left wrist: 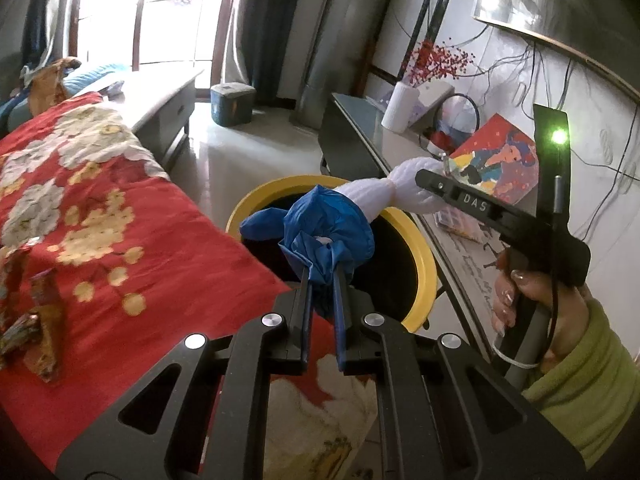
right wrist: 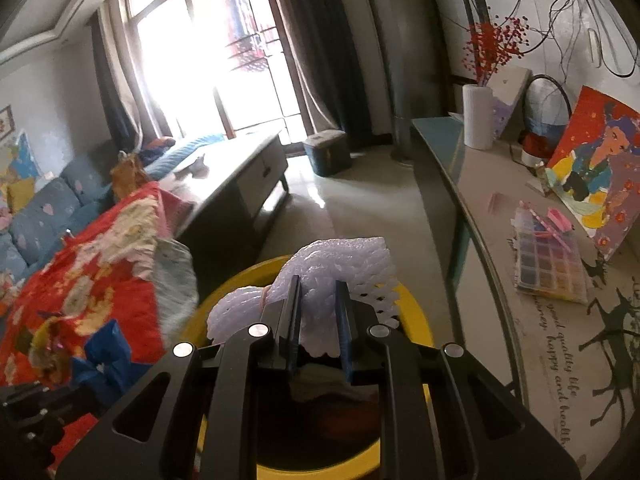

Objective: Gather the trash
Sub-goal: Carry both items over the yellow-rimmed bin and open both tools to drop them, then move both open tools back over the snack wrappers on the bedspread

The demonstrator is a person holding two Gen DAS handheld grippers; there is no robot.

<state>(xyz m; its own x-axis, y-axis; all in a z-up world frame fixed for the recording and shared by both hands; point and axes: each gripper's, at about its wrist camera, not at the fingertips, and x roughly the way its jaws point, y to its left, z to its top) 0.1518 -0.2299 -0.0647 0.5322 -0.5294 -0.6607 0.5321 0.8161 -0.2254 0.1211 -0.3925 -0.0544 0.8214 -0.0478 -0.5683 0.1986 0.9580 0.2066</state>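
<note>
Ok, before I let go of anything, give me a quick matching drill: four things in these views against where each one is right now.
Things:
1. crumpled blue plastic bag
2. white foam fruit net
3. round yellow-rimmed trash bin
4. white cylindrical vase of red berry sprigs

Places:
A. standing on the long glass-topped side table
B. clamped in the left gripper, over the bin
C. on the floor between the red floral cloth and the side table
D. clamped in the right gripper, over the bin

Pairs: 1-B, 2-D, 3-C, 4-A
</note>
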